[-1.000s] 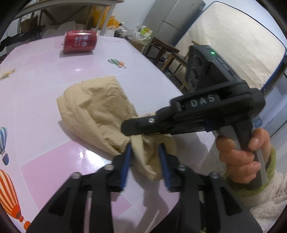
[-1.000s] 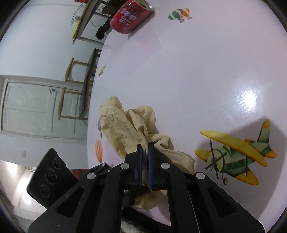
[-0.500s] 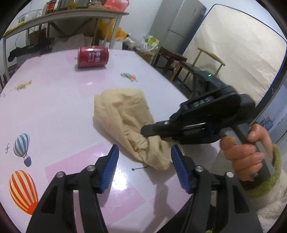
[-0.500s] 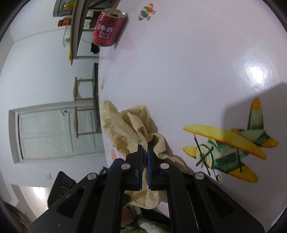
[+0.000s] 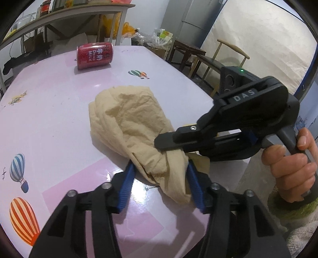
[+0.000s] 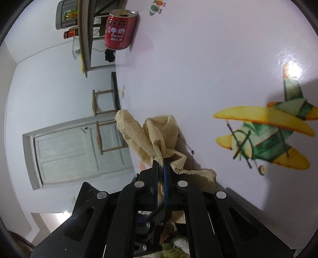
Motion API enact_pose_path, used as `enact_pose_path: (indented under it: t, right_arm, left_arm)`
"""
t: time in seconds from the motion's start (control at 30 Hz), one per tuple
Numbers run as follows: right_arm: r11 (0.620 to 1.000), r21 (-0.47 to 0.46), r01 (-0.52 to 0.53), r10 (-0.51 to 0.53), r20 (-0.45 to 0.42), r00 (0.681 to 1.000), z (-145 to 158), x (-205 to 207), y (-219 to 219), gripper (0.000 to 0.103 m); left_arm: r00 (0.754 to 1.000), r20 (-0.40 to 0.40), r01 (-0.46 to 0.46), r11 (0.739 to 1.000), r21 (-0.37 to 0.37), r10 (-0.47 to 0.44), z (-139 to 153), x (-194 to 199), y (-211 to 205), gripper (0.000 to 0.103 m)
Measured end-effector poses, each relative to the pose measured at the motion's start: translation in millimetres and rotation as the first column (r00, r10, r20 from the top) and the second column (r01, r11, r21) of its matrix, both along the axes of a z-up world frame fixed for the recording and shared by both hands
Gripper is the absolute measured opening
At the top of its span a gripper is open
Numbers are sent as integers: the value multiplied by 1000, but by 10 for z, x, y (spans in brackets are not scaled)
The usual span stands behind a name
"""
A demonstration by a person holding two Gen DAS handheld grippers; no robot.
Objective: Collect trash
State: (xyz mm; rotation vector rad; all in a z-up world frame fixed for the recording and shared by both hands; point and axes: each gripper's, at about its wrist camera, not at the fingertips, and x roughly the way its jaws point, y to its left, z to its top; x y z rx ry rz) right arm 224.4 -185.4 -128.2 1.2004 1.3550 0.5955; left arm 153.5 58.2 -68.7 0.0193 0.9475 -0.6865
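Observation:
A crumpled tan paper bag [image 5: 129, 121] lies on the pink table [image 5: 49, 111]. It also shows in the right wrist view [image 6: 157, 137]. My right gripper [image 6: 161, 165] is shut on a fold of the bag near its open end; its black body [image 5: 234, 127] reaches in from the right in the left wrist view. My left gripper [image 5: 161, 174] is open, its blue pads on either side of the bag's near end, apart from it or just touching. A red milk can [image 5: 94, 55] lies on its side at the far end of the table, and shows in the right wrist view [image 6: 119, 31].
The table's right edge [image 5: 198, 89] runs close to the bag. Wooden chairs [image 5: 222, 59] and a stool stand beyond it. A shelf with jars [image 5: 59, 12] and bags of clutter [image 5: 159, 37] are behind the table.
My left gripper opened and drew back, then came forward again so its open pads straddle the bag's near end. My right gripper kept its hold and lifted the fold slightly.

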Motion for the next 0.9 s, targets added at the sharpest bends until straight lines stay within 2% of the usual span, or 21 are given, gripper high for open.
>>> enact_pose_path:
  t: [0.17,0.27,0.3,0.37,0.57,0.7,0.73,0.8,0.9]
  right_arm:
    - [1000,-5,-18,18,15,1000,67,59,35,7]
    - [998,-43,-35,37,36,999,135,111,49,10]
    - [997,-62,-40,43,46,998,162,125,43,13]
    - [992,-121,-41,51,81,995,288,198,5,31]
    - [939,-345,-8,88,216,972,763,531,-106,53]
    - [877,-480,13,162,321,933,1113,999,81,65]
    - [868,-496,15,176,336,925,1159,1140,138,71]
    - [869,-494,23,164,331,929,1173,1369,178,73]
    - [897,-440,30,109,286,952,1080,1744,182,75]
  left_arm:
    - [1000,-23,-14,1000,-8,14,-23,52,48,20]
    - [1000,-14,-26,1000,-8,25,-28,52,88,14]
    - [999,-14,-32,999,-11,32,-29,65,108,13]
    - [999,-15,-45,999,-21,45,-30,83,159,12]
    - [992,-13,-123,990,-62,123,-18,171,423,12]
    - [985,-22,-170,982,-79,169,-44,244,590,12]
    - [983,-23,-183,979,-86,182,-48,264,644,12]
    - [979,-26,-203,975,-96,201,-56,290,729,12]
    - [975,-32,-223,968,-112,220,-69,297,832,12]
